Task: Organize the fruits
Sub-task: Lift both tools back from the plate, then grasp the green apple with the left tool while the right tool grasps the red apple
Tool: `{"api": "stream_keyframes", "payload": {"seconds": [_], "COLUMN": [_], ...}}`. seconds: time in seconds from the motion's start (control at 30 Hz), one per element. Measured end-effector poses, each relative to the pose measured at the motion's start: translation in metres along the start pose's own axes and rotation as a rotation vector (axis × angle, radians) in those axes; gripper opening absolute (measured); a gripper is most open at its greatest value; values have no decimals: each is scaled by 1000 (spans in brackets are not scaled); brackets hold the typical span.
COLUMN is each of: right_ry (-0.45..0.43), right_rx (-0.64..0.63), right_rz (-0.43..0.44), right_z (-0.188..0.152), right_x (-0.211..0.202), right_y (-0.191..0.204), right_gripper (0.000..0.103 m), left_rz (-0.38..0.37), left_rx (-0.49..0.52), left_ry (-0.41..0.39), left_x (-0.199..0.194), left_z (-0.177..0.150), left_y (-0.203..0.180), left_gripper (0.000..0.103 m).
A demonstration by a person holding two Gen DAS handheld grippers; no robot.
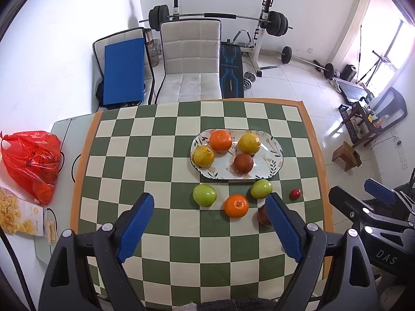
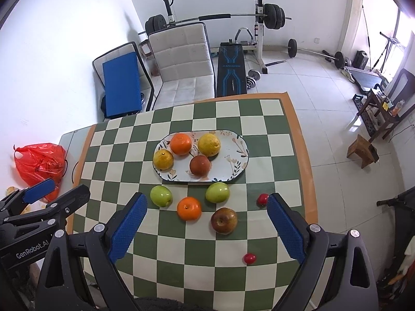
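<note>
An oval floral plate (image 1: 269, 150) (image 2: 233, 153) on the green checkered mat holds two yellow citrus, an orange (image 2: 180, 143) and a dark red fruit (image 2: 199, 165). In front of it lie two green apples (image 2: 161, 196) (image 2: 218, 192), an orange (image 1: 236, 205) (image 2: 189, 208), a brownish-red apple (image 2: 224, 220) and two small red fruits (image 2: 262, 199) (image 2: 249, 258). My left gripper (image 1: 210, 204) hovers open above the near part of the mat. My right gripper (image 2: 207, 207) hovers open over the loose fruit, holding nothing.
A red plastic bag (image 1: 33, 160) and a snack packet (image 1: 18, 212) lie on the glass table left of the mat. A white chair (image 1: 189, 59), a blue board, a weight bench and barbells stand beyond the table. A wooden stool (image 2: 363, 150) is on the floor right.
</note>
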State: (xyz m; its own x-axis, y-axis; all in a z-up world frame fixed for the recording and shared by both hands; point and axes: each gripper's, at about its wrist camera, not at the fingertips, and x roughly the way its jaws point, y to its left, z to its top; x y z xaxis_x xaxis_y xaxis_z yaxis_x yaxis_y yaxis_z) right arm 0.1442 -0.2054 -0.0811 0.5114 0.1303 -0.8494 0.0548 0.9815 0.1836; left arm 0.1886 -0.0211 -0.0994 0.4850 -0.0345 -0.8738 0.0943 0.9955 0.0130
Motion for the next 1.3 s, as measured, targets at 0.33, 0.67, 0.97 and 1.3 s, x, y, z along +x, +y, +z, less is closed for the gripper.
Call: {"api": "stream_keyframes", "payload": {"seconds": [0.33, 0.67, 0.97, 1.3], "right_ry": [96, 371, 505, 543], "right_rx": [50, 116, 96, 63], "right_rz": [13, 34, 55, 47], "right_z": [4, -34, -75, -85], "right_x": [58, 205, 258, 281], "right_y": [-22, -57, -57, -50], "right_gripper": [99, 90, 88, 88], "left_rz": [34, 70, 84, 78], "left_rx": [-43, -139, 165, 445], "left_ry": [85, 374, 465, 514], "left_x": [54, 190, 259, 288], "left_z": [14, 3, -1, -20], "left_y": [16, 45, 7, -32], "left_gripper": [103, 103, 103, 99]}}
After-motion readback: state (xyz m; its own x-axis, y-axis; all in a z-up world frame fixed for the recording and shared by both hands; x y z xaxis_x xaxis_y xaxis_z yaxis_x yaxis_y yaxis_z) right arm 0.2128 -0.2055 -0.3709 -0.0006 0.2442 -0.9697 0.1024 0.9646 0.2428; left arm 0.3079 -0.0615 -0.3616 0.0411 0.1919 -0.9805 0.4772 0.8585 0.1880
